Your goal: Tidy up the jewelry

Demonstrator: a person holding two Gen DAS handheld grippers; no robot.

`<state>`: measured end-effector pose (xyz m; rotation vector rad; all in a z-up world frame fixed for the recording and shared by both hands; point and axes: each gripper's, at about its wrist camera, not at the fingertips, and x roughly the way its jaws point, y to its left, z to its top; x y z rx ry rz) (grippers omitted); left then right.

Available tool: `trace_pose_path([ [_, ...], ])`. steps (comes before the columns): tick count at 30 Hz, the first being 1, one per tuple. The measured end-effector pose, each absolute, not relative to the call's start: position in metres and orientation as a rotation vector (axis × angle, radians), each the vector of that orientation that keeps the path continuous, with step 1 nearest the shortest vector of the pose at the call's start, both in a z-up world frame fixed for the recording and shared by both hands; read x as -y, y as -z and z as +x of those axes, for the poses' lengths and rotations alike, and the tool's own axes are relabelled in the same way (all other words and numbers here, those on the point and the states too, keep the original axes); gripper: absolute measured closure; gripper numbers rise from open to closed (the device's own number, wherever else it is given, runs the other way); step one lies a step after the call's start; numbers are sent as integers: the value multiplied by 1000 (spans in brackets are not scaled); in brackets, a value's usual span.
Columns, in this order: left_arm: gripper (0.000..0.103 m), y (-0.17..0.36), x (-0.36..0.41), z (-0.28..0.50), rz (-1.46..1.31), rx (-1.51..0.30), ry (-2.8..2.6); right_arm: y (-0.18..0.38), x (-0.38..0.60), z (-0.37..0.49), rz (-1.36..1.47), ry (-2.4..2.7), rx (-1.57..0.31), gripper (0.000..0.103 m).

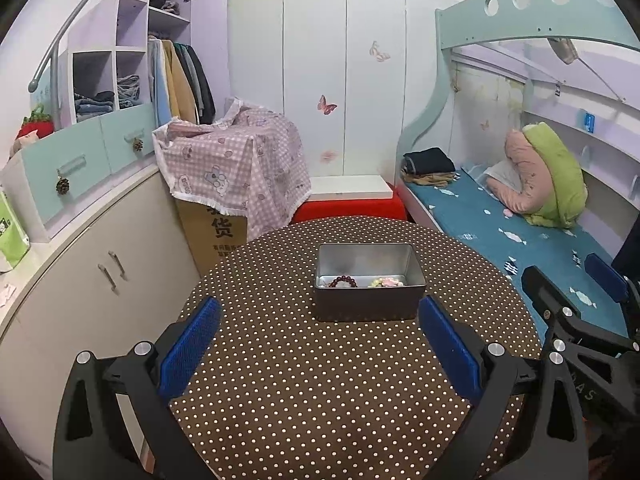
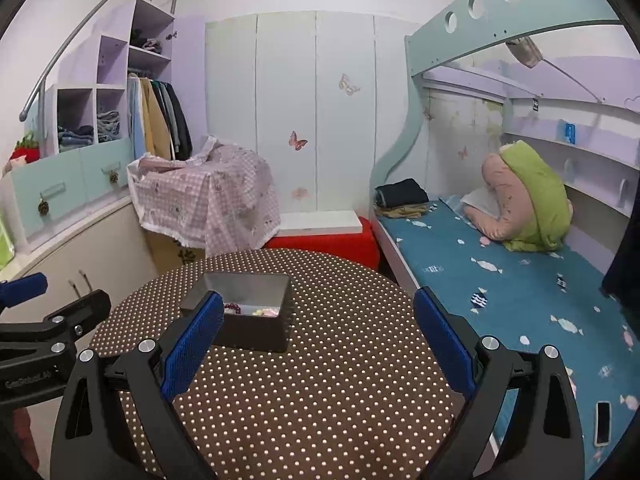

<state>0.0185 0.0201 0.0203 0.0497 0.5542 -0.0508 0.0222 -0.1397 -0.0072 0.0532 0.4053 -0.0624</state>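
Inside, one tin [image 1: 369, 280] holds two bracelets [image 1: 343, 282]; both grippers, left gripper [image 1: 320, 350] and right gripper [image 2: 319, 344], gape empty.

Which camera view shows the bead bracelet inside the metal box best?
The left wrist view: the whole bead bracelet lies in plain sight in the metal box. In the right wrist view, a finger of the right hand-held gripper covers part of it.

Soft, even indoor light; sharp centre, strong fisheye bending, dark corners.
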Motion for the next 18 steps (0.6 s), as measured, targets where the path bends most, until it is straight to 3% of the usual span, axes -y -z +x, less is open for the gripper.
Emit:
trace_pose_path([
  [18, 7, -16, -19, 20, 52, -592, 68, 5, 137, 19, 58, 55, -405, 10],
])
